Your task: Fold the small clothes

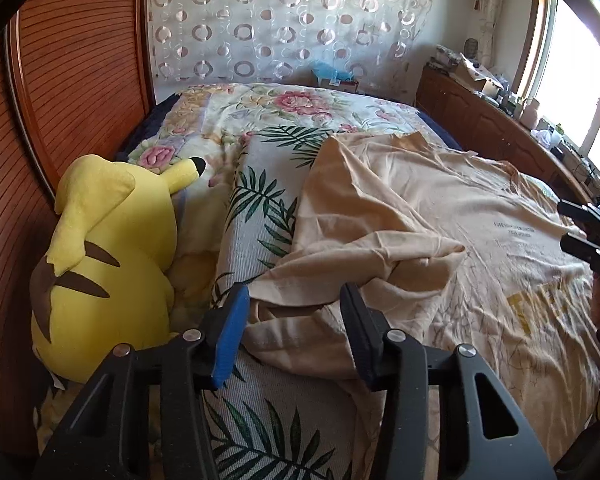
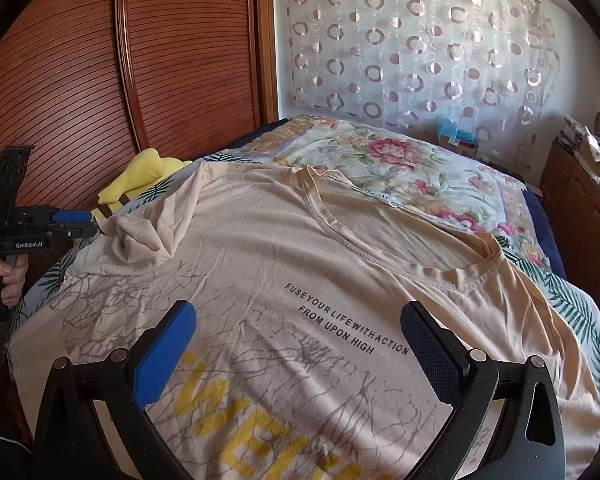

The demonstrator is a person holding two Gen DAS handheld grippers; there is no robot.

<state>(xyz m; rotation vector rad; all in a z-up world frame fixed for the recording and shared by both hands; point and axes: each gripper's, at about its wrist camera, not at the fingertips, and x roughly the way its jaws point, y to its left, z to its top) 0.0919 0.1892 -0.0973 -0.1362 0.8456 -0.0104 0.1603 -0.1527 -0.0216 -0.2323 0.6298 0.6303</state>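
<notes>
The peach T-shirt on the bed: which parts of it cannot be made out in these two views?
- Big yellow print on the peach T-shirt: cut off by the right wrist view's bottom edge, unreadable.
- Its hem: outside both views.
- Left sleeve: bunched folds hide its shape in the left wrist view.
- Small black text: too small in the left wrist view.
- Sleeve under the left gripper: partly hidden by its fingers.

Left gripper (image 1: 292, 320) and right gripper (image 2: 300, 340) hover, jaws spread apart.

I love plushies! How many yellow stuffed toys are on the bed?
1. The yellow Pikachu plush lies at the bed's left edge against the wooden headboard, beside the beige T-shirt. Others could be hidden under the bedding.
</notes>
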